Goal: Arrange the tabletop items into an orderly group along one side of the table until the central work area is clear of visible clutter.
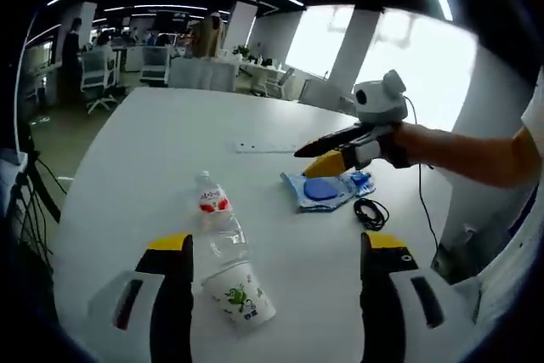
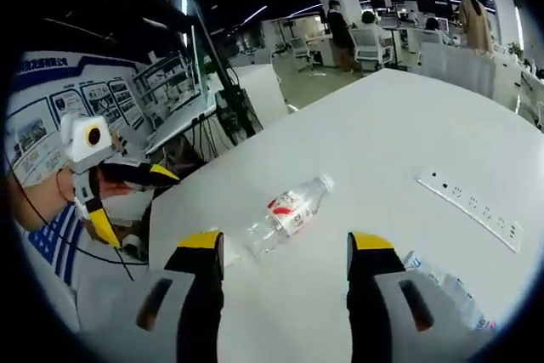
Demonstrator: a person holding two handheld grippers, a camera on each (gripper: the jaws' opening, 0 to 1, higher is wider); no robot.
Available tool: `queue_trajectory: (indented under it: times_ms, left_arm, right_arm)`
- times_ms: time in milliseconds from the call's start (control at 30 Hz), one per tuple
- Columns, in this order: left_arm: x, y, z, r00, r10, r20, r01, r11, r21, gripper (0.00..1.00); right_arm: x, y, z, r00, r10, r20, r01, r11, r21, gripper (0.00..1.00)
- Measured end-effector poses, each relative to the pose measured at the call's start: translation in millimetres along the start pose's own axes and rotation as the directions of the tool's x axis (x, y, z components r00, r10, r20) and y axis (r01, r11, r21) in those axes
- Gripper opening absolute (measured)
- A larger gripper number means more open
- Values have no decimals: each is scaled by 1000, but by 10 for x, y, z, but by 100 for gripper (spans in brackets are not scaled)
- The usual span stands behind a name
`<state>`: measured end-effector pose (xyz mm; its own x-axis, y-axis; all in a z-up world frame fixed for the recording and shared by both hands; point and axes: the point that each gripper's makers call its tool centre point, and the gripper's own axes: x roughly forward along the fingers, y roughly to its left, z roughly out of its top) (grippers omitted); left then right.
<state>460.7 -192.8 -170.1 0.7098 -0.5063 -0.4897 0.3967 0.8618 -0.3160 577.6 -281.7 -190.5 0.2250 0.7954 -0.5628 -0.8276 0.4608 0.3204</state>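
left gripper (image 1: 276, 265): jaws wide apart, holding nothing, hovering over the white table (image 1: 170, 150). between them lies a clear plastic bottle (image 1: 219, 218) on its side, red label and white cap pointing to 11 o'clock in the left gripper view, its base touching or just beside a tipped paper cup (image 1: 240, 295) at 6 o'clock.

right gripper (image 2: 287, 274): jaws likewise wide and empty in its own view, with the same bottle (image 2: 289, 210) just ahead at 12 o'clock, cap towards 1 o'clock. in the left gripper view this gripper sits at 2 o'clock above a blue packet (image 1: 321, 190), with a coiled black cable (image 1: 371, 212) just beside the packet at 4 o'clock. a white power strip (image 1: 265, 148) lies flat farther back near 12 o'clock.

assessment: nothing is yet grouped; items remain scattered across the central area. the bottle appears to be the next object for the left gripper.

recommendation: descend over the labelled mid-section, jaws square across the bottle's axis, not along it. close gently, since thin plastic may buckle or roll out. keep clear of the cup, which could be knocked rolling. place at one table edge, then collect the cup, packet and cable alongside.
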Motion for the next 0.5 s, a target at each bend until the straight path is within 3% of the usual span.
queue_trajectory:
  times_ms: [500]
  left_arm:
    - [-95, 294, -37, 999, 22, 46, -20, 998, -58, 83]
  right_arm:
    - [704, -200, 194, 997, 76, -15, -73, 988, 133, 54]
